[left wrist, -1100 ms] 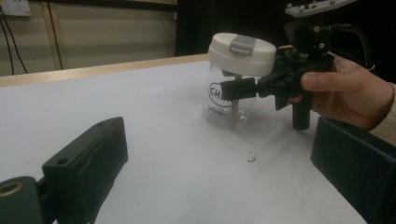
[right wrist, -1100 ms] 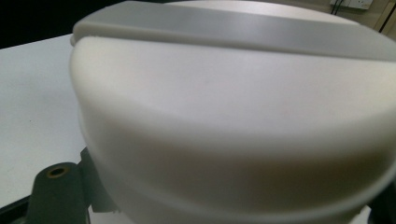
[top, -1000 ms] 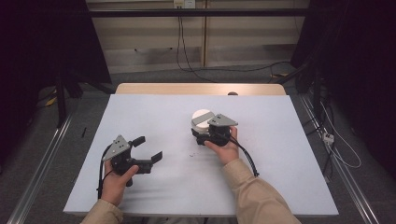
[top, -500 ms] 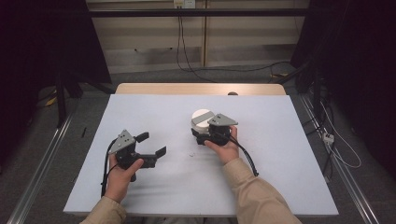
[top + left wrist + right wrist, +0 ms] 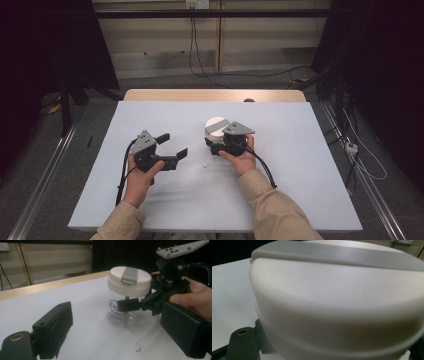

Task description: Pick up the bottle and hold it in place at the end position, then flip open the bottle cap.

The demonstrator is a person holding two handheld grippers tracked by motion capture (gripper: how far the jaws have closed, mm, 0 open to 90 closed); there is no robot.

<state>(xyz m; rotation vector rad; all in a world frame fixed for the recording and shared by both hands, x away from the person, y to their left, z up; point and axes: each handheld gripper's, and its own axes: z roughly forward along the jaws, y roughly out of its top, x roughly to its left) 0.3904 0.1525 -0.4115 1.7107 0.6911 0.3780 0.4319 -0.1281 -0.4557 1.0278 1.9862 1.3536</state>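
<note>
Holding the clear plastic jar with the wide cream screw lid (image 5: 128,293) upright on the bench, the right gripper (image 5: 220,144) is clamped low on the jar's transparent body, just under the lid. The left gripper (image 5: 172,145) hangs empty beside it, jaws spread wide with nothing between them, though they have just been closing a little. It sits apart from the jar, aimed toward it.

Risks, as I judge them: the right grip is on slick clear plastic below the lid, so if the left gripper comes in and twists the lid, the jar could spin in the pads instead of the lid turning. The lid looks broad against the left jaws' spread, so a slightly off-centre approach may knock the rim and tip or shove the jar. The grey flip tab (image 5: 129,275) on top could catch a pad. The two grippers could also bump where they crowd the jar.

The white bench top (image 5: 300,165) is flat and matte, with a few small dark crumbs (image 5: 204,164) between the grippers and a pale wooden strip (image 5: 200,95) along the far edge. Beyond is a dim room: dark drapes, a light panelled wall, cables (image 5: 240,75) on a grey floor, metal rails (image 5: 40,185) alongside.
</note>
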